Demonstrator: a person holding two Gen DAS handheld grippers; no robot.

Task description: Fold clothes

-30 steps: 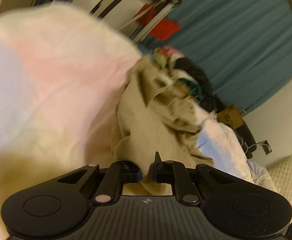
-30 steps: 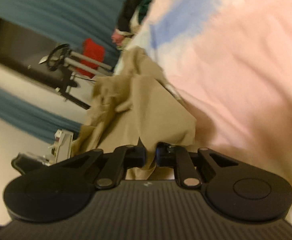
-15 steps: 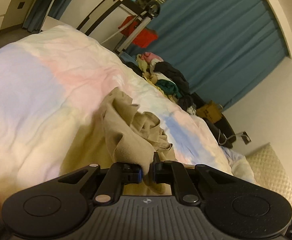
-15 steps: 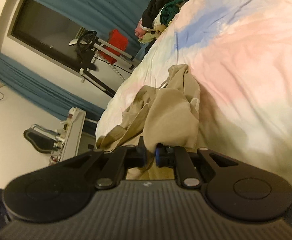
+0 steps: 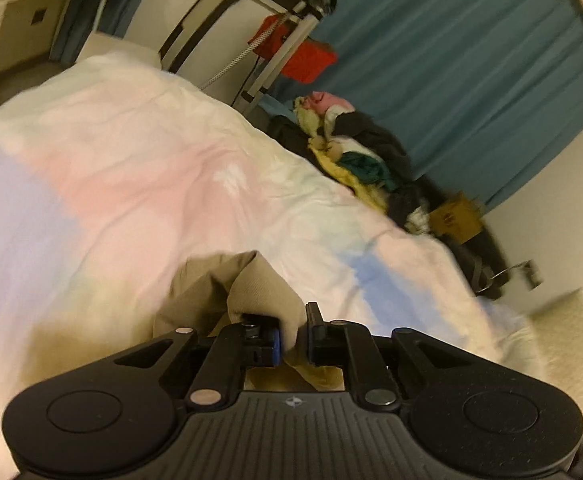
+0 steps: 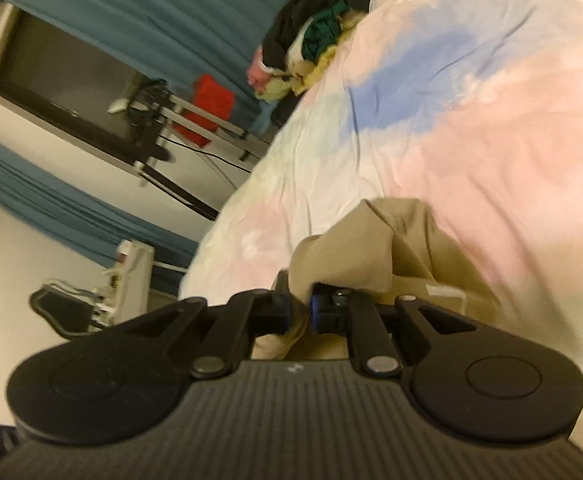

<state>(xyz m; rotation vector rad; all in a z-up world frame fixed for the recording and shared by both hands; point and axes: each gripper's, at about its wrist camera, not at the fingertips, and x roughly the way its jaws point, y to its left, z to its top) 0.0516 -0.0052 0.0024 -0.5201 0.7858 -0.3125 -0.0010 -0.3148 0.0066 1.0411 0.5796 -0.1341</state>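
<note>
Both pairs of fingers are clamped on the same tan garment (image 5: 251, 292): the left gripper (image 5: 293, 340) pinches a bunched fold of it between its blue-tipped pads, and the right gripper (image 6: 300, 312) pinches another fold in the same way. From each grip the garment hangs in loose folds, close over the pastel bedspread (image 5: 131, 168); whether any of it rests on the bed cannot be told. It looks soft, light and limp, so it will probably sag and twist between the two grips and not hold a shape; taking it by a seam or corner, with the two holds well apart, should spread it flat better than a pinch in the middle. Only the left view shows a brown box (image 5: 455, 220) on the floor by the blue curtain (image 5: 471, 80), past the heap of other clothes (image 5: 355, 152). Only the right view shows a dark window (image 6: 51, 92) and a white device (image 6: 127, 280) beside the bed.
</note>
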